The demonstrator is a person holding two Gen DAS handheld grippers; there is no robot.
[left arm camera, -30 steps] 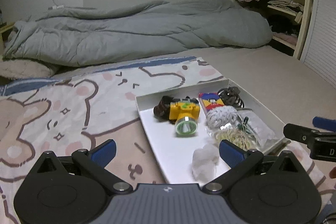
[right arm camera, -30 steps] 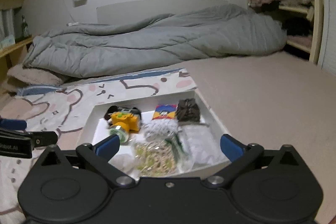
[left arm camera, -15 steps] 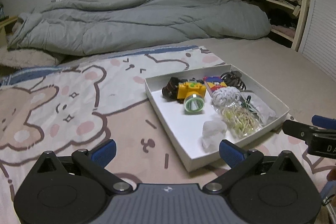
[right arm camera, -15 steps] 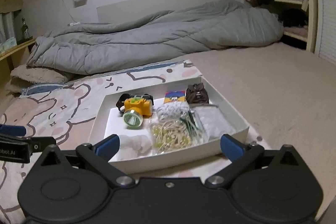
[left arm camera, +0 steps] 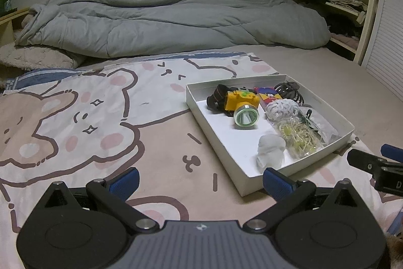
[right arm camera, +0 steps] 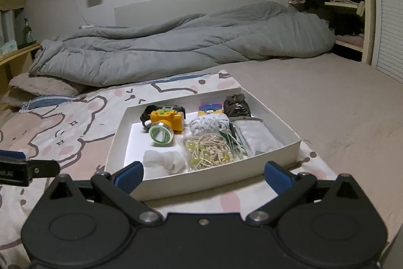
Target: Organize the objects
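Note:
A white shallow box (left arm camera: 209, 125) (right arm camera: 219, 179) lies on the bear-print blanket. It holds a yellow headlamp (left arm camera: 243, 105) (right arm camera: 165, 121), a white crumpled wad (left arm camera: 270, 151) (right arm camera: 162, 160), a bag of beige hair ties (left arm camera: 299, 138) (right arm camera: 210, 150), a white knitted bundle (left arm camera: 282, 109) (right arm camera: 209, 122), a dark hair claw (left arm camera: 289, 90) (right arm camera: 236, 105), a colourful card and a clear bag. My left gripper (left arm camera: 200, 179) stands open, empty, left of the box's near corner. My right gripper (right arm camera: 204, 172) is open and empty just before the box's near wall.
The bear-print blanket (left arm camera: 88, 122) covers the bed's near part, bare beige sheet (right arm camera: 340, 112) lies to the right. A grey duvet (left arm camera: 163, 19) is heaped at the back. Shelves with clothes (left arm camera: 335, 4) stand at the right. A green bottle (right arm camera: 27, 33) sits at far left.
Both grippers have drawn back from the box, which now looks smaller and farther. More blanket shows before the left gripper. Both stay open.

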